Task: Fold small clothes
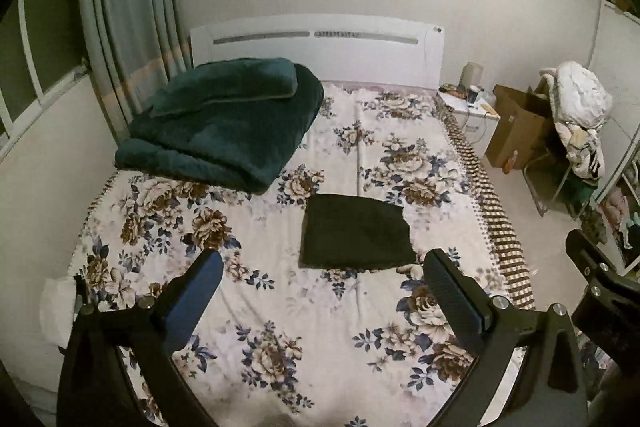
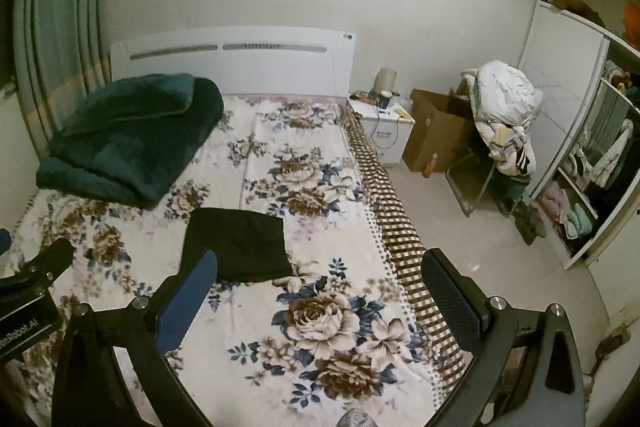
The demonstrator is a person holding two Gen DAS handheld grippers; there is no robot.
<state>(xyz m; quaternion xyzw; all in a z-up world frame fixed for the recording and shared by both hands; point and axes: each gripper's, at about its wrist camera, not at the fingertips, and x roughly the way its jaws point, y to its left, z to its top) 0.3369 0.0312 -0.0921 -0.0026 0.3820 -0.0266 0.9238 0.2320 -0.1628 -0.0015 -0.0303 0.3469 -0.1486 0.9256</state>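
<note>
A small dark garment [image 1: 354, 233], folded into a flat rectangle, lies on the floral bed sheet [image 1: 280, 327]; it also shows in the right wrist view [image 2: 240, 245]. My left gripper [image 1: 324, 275] is open and empty, held above the sheet just short of the garment's near edge. My right gripper [image 2: 320, 279] is open and empty, held above the bed with its left finger over the garment's near left corner. The right gripper's body shows at the right edge of the left wrist view [image 1: 600, 279].
A folded dark green blanket [image 1: 224, 123] lies at the head of the bed on the left. A white headboard [image 1: 316, 47], a nightstand [image 2: 380, 131], a cardboard box [image 2: 436, 131], a chair piled with clothes [image 2: 500, 115] and an open wardrobe [image 2: 592, 155] stand around.
</note>
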